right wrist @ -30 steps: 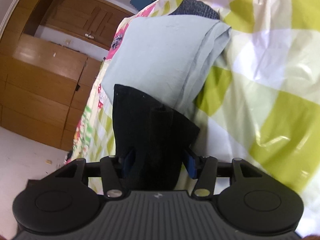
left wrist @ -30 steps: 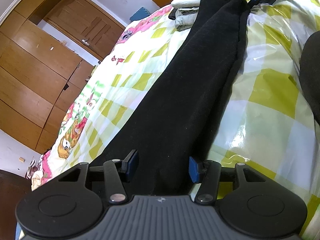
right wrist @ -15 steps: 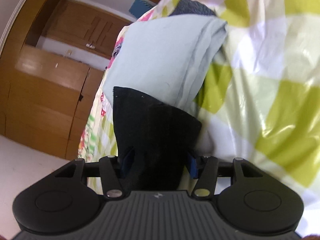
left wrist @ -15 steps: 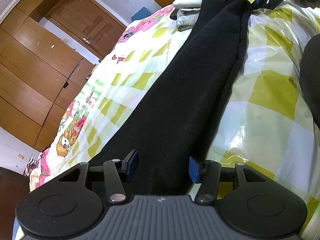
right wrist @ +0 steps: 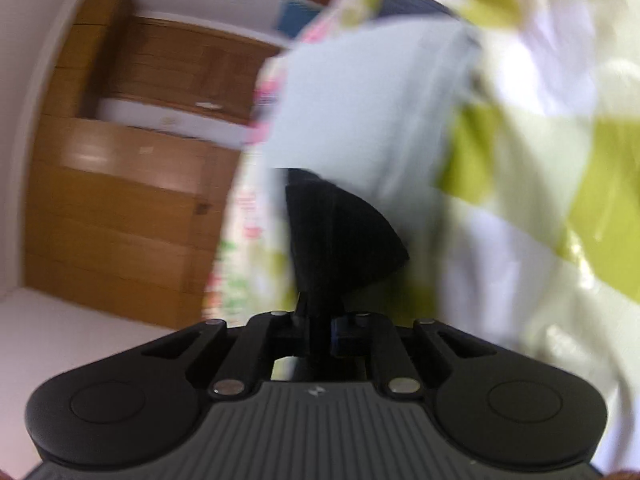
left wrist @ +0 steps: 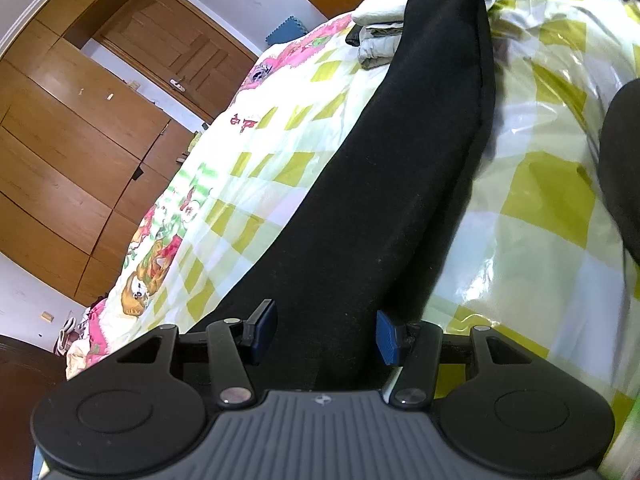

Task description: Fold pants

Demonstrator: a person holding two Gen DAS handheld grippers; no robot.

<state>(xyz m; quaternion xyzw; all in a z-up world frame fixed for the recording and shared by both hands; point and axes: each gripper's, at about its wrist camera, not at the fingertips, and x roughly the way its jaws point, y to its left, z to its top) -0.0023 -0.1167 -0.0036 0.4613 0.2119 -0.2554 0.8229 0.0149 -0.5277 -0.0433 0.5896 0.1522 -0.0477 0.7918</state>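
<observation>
The black pants lie stretched lengthwise over the yellow-checked bed cover. My left gripper is open at their near end. Its blue pads flank the cloth without squeezing it. In the blurred right wrist view, my right gripper is closing tight on the pants' far end, and the pinched cloth fans out above the pads. Right behind it lies a pale blue folded garment.
A stack of folded clothes sits beside the pants at the far end of the bed. A dark rounded shape is at the right edge. Wooden wardrobes line the wall past the bed's left side.
The right gripper's jaws went from wide around the pants' end to pinched on it, and it tilted upward. The left gripper kept still and open.
</observation>
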